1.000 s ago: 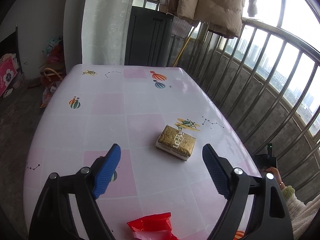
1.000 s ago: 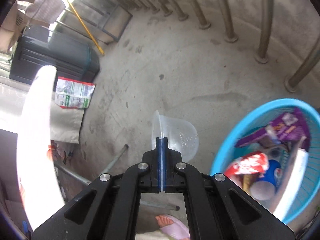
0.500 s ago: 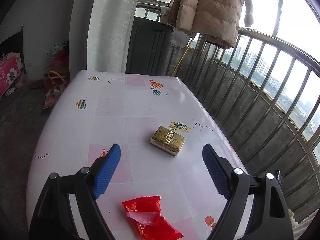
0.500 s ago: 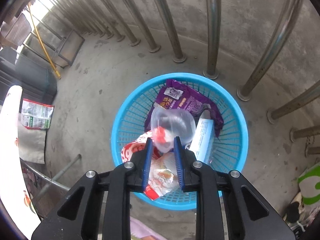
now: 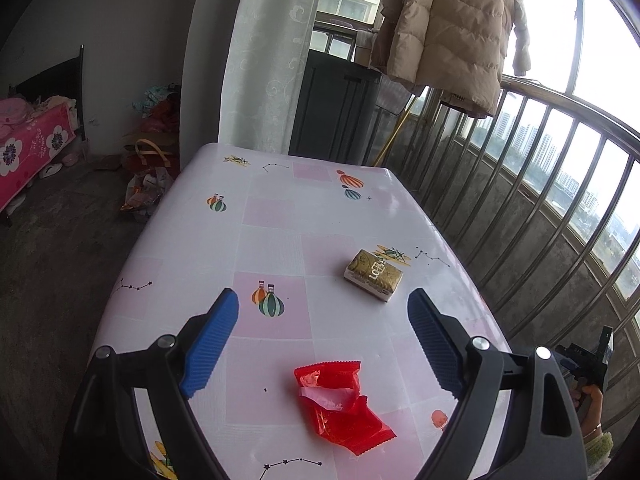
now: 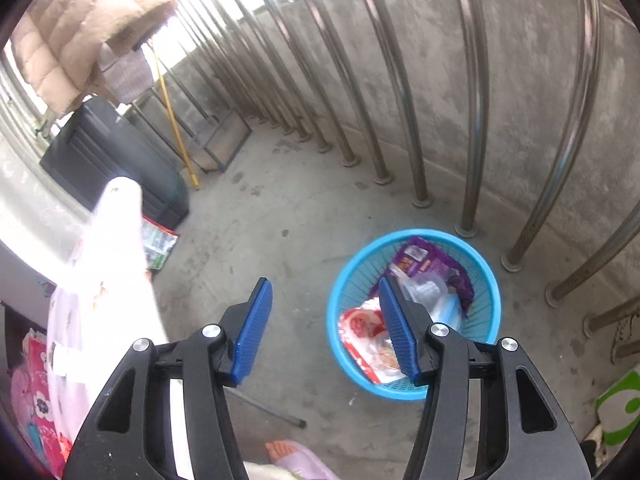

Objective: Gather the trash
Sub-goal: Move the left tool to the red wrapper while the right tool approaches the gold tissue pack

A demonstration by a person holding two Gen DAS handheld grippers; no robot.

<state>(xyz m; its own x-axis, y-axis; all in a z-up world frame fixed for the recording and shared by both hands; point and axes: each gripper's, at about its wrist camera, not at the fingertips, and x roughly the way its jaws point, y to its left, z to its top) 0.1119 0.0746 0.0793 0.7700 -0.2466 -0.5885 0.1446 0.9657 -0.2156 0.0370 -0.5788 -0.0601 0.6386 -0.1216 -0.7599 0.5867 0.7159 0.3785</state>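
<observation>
Two pieces remain on the table [image 5: 280, 216], so your empty, spread left gripper [image 5: 322, 340] hangs above the wrapper [image 5: 340, 404] while your right gripper [image 6: 326, 326], released, sits beside the basket [image 6: 340, 304].

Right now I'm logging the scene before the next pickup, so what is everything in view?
red wrapper: one, red, near table edge, between left fingers
gold packet: one, gold, table right side
table: one, white-pink patterned
basket: one, blue, balcony floor by railing
purple wrapper: one, inside basket
clear cup: one, inside basket
puffer coat: one, beige, hanging
cabinet: one, dark, behind table
left gripper: open, empty
right gripper: open, empty
</observation>
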